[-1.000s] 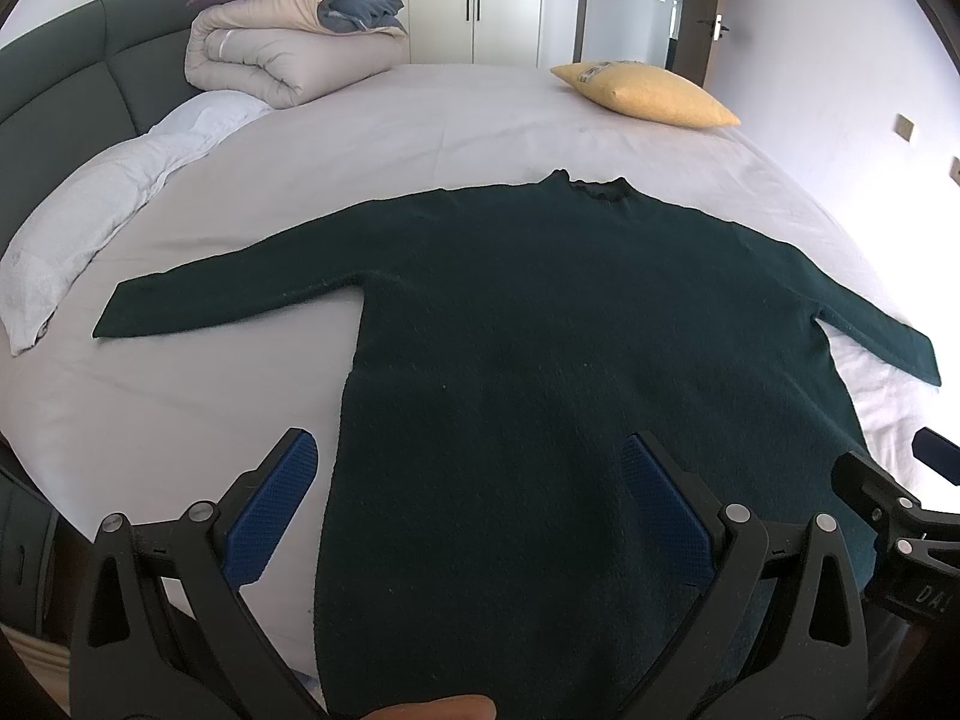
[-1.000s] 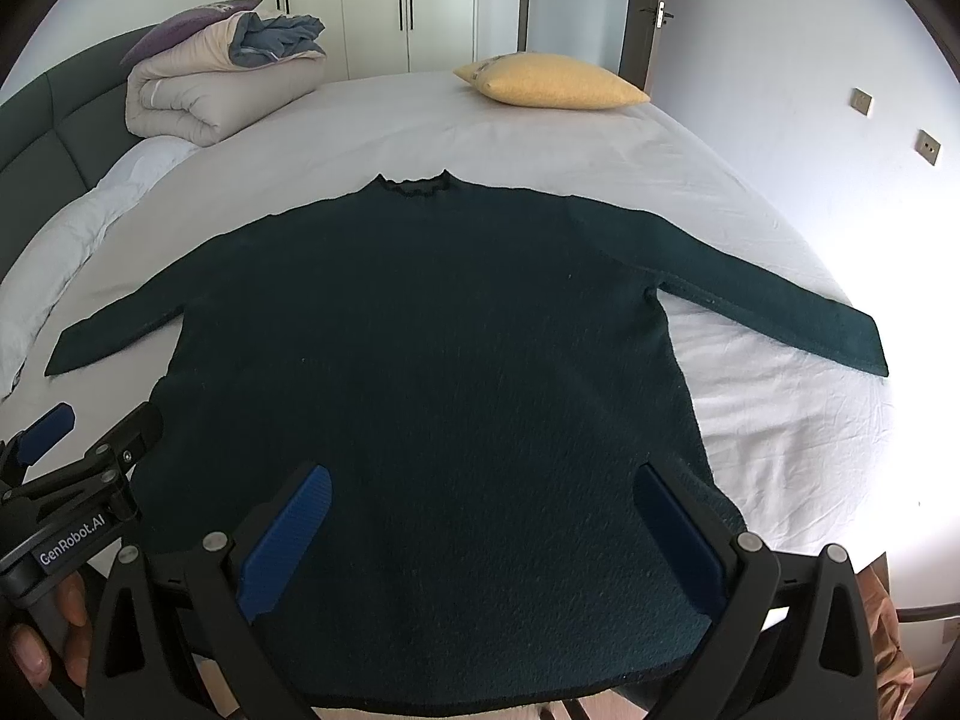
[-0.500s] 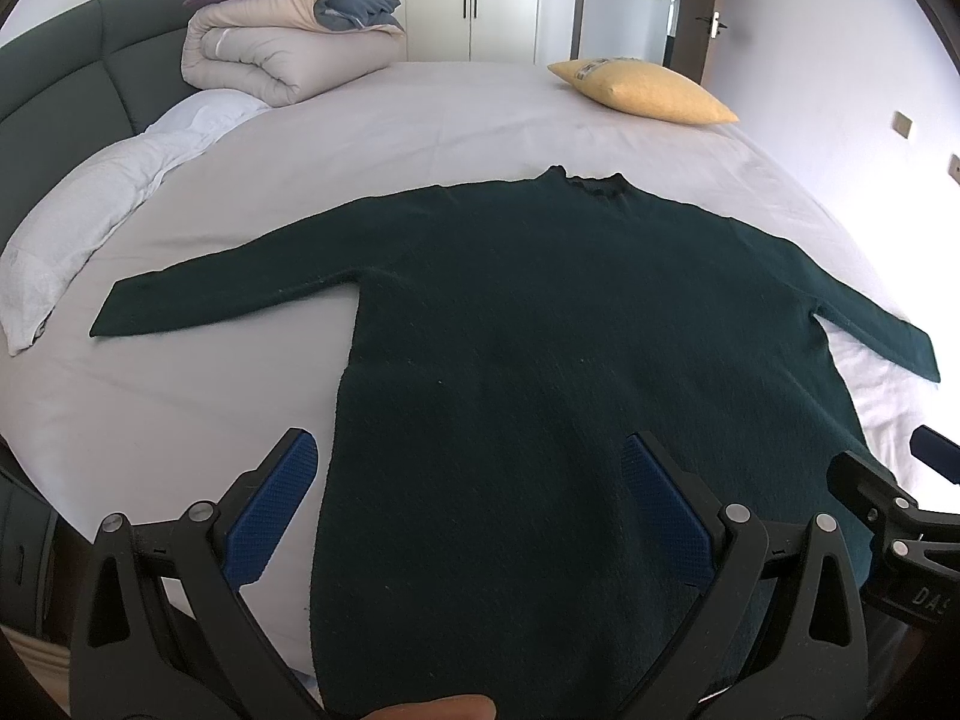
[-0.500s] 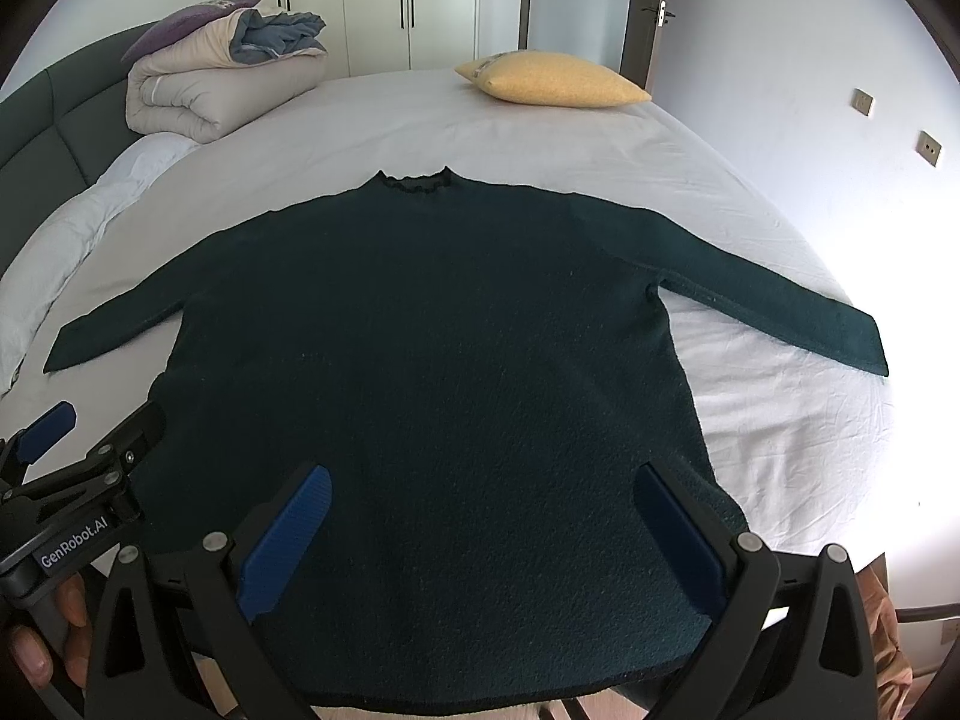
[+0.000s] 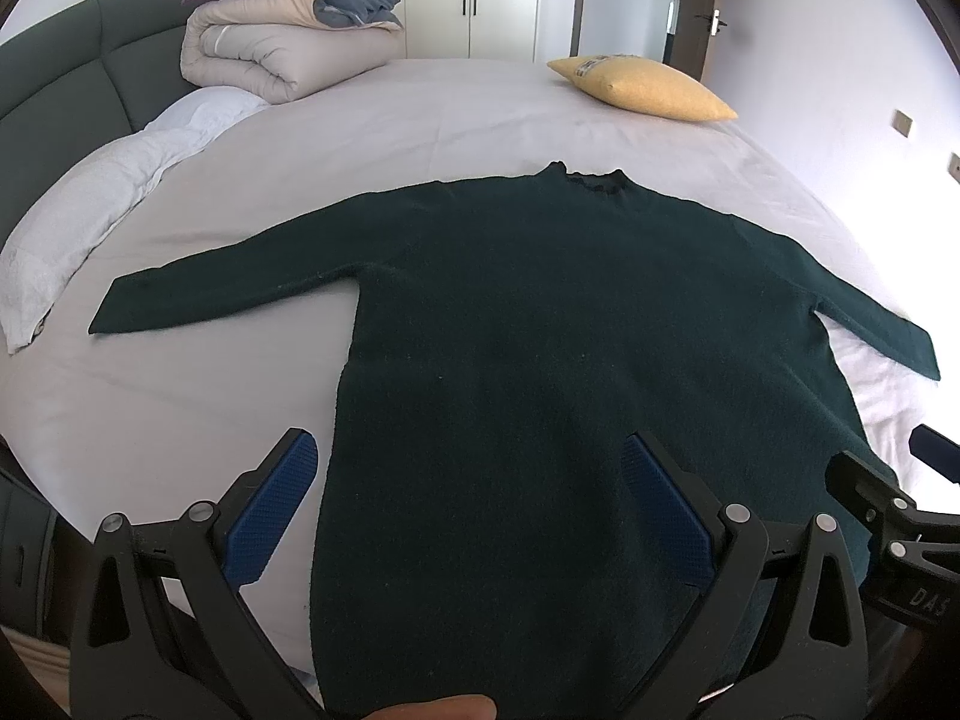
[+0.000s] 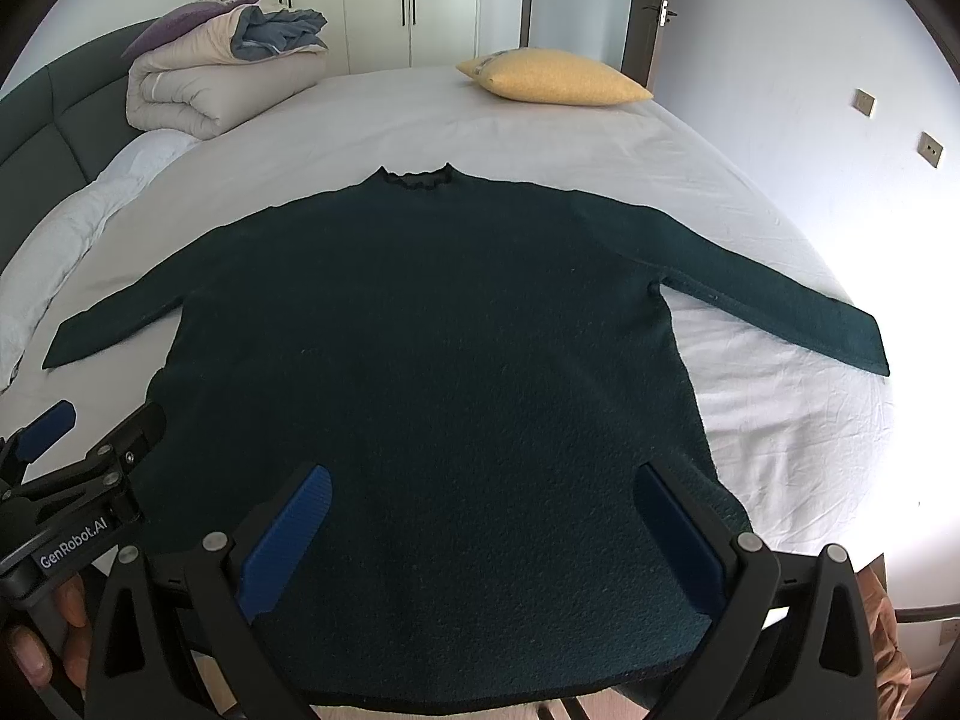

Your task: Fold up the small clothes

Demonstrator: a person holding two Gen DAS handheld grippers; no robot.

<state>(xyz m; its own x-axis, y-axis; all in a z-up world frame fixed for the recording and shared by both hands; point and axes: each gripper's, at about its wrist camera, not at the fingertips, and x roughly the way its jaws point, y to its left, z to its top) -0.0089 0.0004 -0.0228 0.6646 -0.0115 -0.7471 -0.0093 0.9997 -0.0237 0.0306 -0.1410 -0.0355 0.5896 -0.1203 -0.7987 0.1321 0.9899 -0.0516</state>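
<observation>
Sweater (image 5: 540, 360): dark green, long-sleeved, lying flat on the bed (image 5: 420, 132) with the collar (image 6: 417, 179) far from the cameras and the hem (image 6: 480, 702) at the near edge. Both sleeves are spread outward from the body, an arrangement judged to expose every edge for folding. The knit has a dense, nubbly texture; the collar rim is ruffled. The sheet beneath is pale and lightly creased. The left gripper (image 5: 468, 516) and right gripper (image 6: 480, 534) hover above the lower body with jaws spread wide, grasping nothing. Ribbed blue pads (image 6: 288, 540) line the black fingers. A yellow pillow (image 6: 552, 78) and a rolled duvet (image 5: 288, 54) lie well apart from the garment, near the far edge.
</observation>
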